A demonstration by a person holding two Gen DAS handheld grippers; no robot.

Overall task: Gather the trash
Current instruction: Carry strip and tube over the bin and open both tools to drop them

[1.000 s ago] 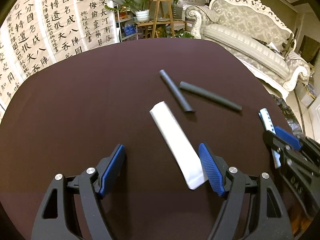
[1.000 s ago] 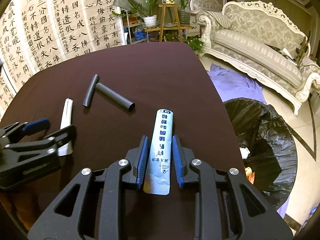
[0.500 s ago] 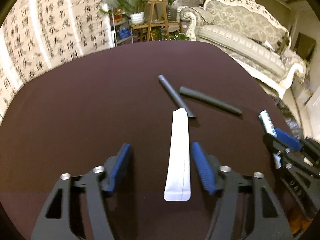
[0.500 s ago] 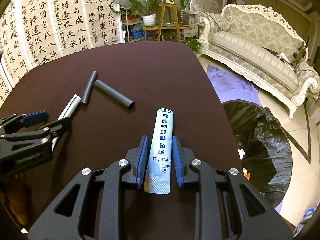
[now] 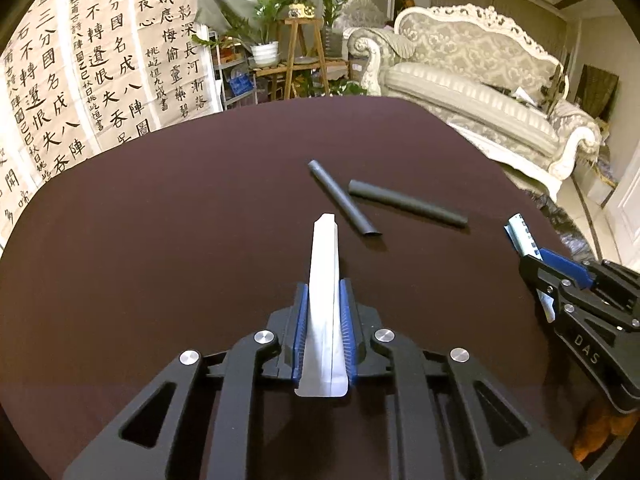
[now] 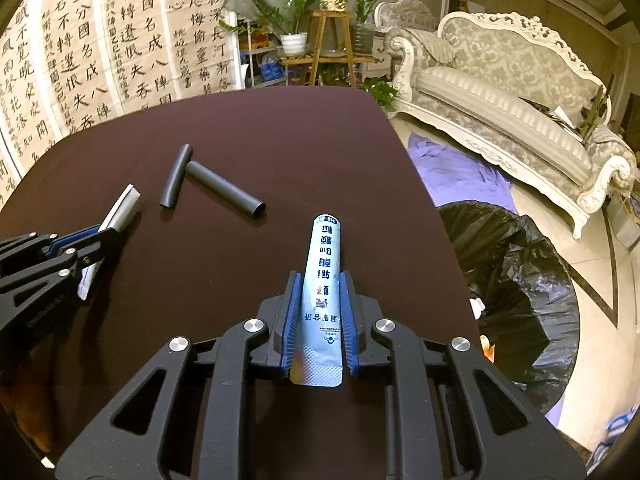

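A white sachet [image 5: 325, 256] stands on edge between the blue pads of my left gripper [image 5: 323, 292], which is shut on it just above the dark brown table [image 5: 160, 220]. My right gripper [image 6: 320, 280] grips a pale blue printed sachet [image 6: 326, 248]; its jaws are closing further, pads pressing the packet's sides. Each gripper shows in the other's view: the right gripper [image 5: 536, 260] at the right edge, the left gripper [image 6: 108, 236] at the left with the white sachet [image 6: 124, 208] sticking out. Two black tubes [image 5: 344, 200] [image 5: 408, 204] lie beyond, ends nearly touching.
A black trash bag [image 6: 516, 272] stands open on the floor right of the table's edge, with a purple cloth [image 6: 452, 172] behind it. An ornate sofa [image 6: 500, 92] lines the far right. Calligraphy sheets [image 5: 100, 60] hang behind the table, and plants on a wooden stand [image 6: 332, 20] stand at the back.
My left gripper's jaws went from wide open around the flat white sachet to shut on it, and the sachet turned up onto its edge. The right gripper squeezed the blue sachet slightly tighter.
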